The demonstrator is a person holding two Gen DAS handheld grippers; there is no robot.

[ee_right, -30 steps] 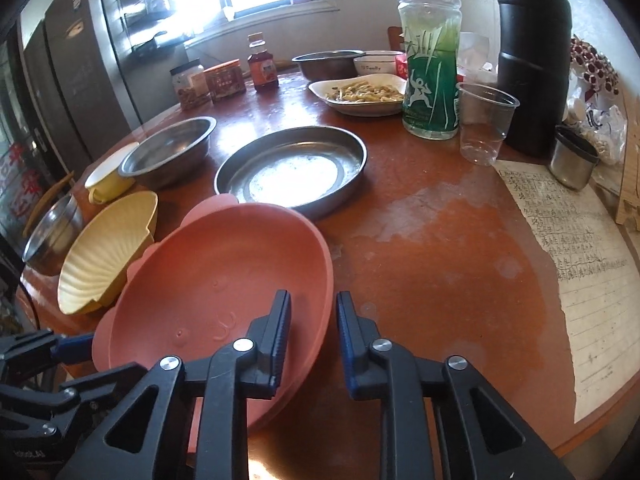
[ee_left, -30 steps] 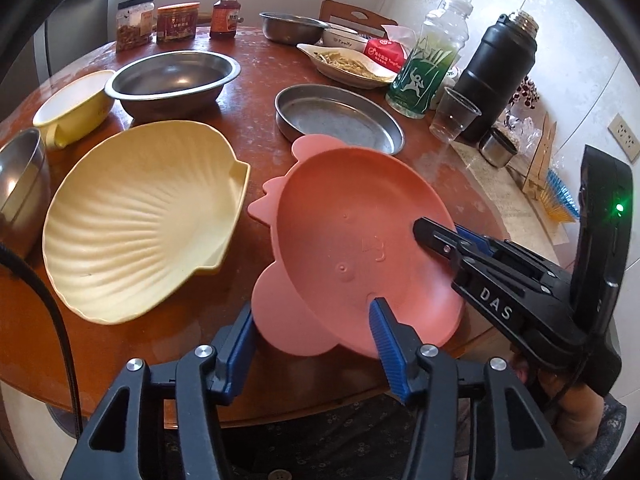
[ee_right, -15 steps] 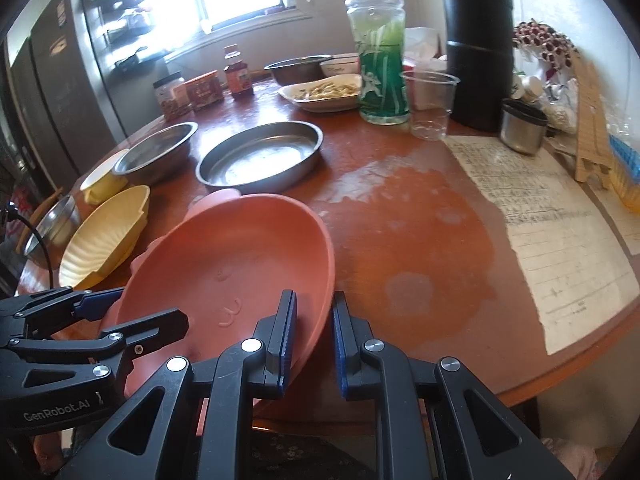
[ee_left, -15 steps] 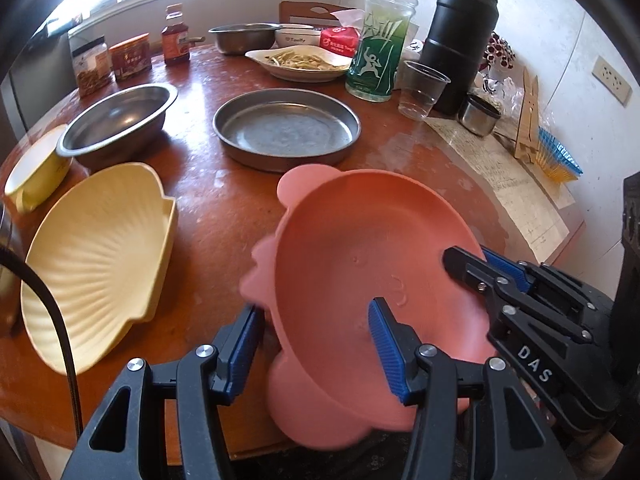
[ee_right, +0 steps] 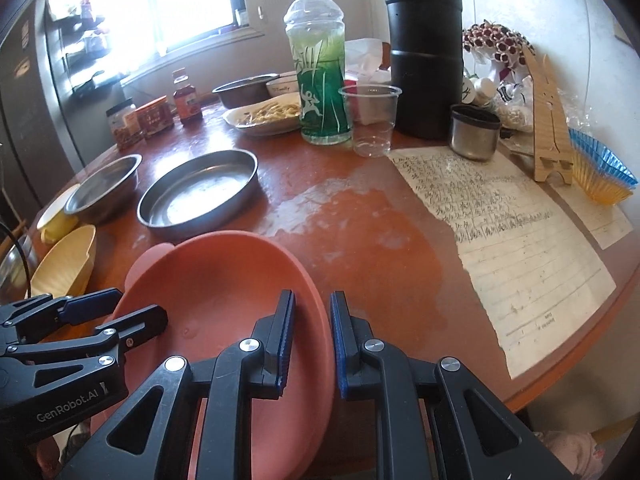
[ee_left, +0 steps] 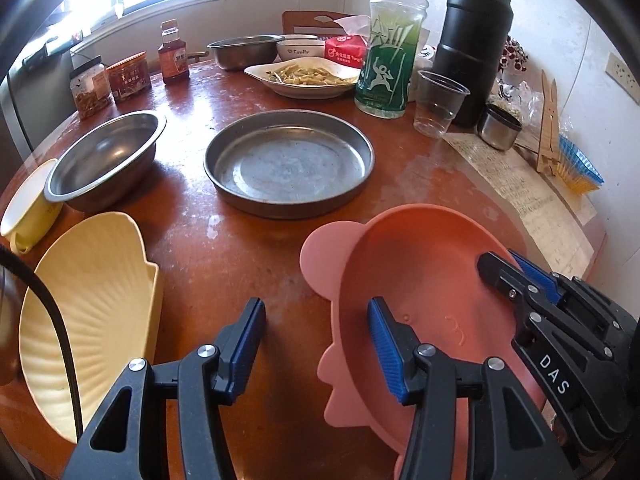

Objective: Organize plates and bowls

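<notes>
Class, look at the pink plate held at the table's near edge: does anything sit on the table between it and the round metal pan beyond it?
Nothing visible does. Between the pink plate and the metal pan lies only bare table. The right tongs are shut on the plate's rim.

My right gripper (ee_right: pixel 308 344) points forward and down, its two blue-padded fingers drawn close together and clamped on a thin rim between them. My left gripper (ee_left: pixel 316 344) tilts down more steeply, its fingers (ee_left: pixel 250 336) standing apart, one outside that rim and one inside it, neither pad pressing. From my right wrist's view, the left gripper reaches in from the lower left
</notes>
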